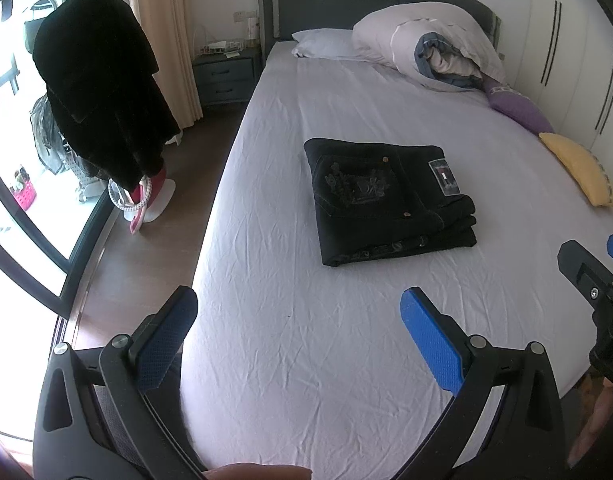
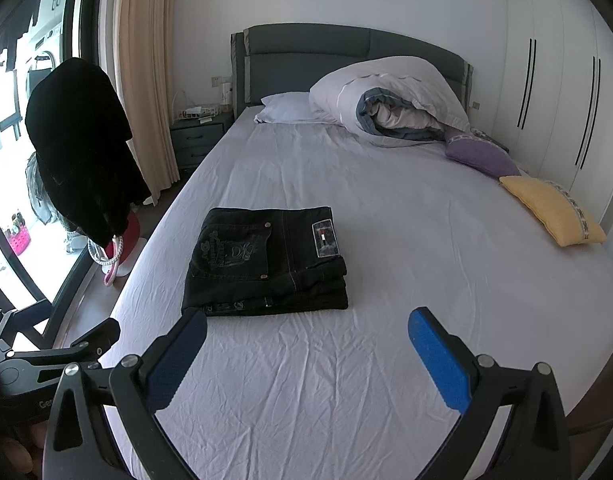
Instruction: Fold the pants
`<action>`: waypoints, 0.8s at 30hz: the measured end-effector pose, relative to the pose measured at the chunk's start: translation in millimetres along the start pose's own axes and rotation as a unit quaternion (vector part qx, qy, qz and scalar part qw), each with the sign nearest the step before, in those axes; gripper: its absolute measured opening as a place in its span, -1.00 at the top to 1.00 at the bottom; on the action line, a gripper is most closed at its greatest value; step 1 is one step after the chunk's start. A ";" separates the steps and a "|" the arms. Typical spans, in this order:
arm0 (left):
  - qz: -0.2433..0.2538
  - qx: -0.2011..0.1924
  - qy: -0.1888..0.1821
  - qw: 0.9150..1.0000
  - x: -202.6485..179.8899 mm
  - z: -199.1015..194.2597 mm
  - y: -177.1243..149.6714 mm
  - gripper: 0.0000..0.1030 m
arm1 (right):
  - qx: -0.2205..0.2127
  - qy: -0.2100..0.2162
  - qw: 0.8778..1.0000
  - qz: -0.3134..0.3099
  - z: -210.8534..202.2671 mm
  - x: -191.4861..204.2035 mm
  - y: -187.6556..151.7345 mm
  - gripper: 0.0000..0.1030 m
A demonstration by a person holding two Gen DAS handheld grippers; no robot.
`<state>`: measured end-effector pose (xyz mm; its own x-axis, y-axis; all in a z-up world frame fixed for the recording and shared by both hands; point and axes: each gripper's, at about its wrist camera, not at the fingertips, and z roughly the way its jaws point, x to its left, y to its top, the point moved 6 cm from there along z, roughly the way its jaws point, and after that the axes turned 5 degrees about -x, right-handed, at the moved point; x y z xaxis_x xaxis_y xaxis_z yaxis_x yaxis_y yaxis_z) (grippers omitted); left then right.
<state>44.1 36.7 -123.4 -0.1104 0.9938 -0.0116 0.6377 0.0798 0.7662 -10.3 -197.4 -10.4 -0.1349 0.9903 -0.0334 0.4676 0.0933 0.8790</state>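
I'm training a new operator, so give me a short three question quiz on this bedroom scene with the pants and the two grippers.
1. True or false: the black pants lie spread out flat at full length on the bed.
2. Multiple choice: which cushion lies nearer the headboard? A) the yellow cushion B) the purple cushion
3. Fill in: the left gripper and the right gripper both have their jaws ____ and hold nothing.

Key: 1 false, the pants are folded into a compact stack; 2 B; 3 open.
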 end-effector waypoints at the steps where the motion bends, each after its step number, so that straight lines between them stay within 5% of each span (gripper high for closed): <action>1: 0.000 0.000 0.000 1.000 -0.3 0.2 -0.3 -1.00 | 0.000 0.000 1.000 -0.001 -0.2 -0.1 0.1 -1.00; 24: -0.001 0.001 0.002 1.000 0.1 1.0 -1.6 -1.00 | 0.000 -0.001 1.000 0.000 -1.2 1.1 0.3 -1.00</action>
<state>43.9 36.8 -125.2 -0.1137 0.9935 -0.0108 0.6389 0.0815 0.7650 -11.3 -196.5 -9.7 -0.1329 0.9905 -0.0341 0.4682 0.0931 0.8787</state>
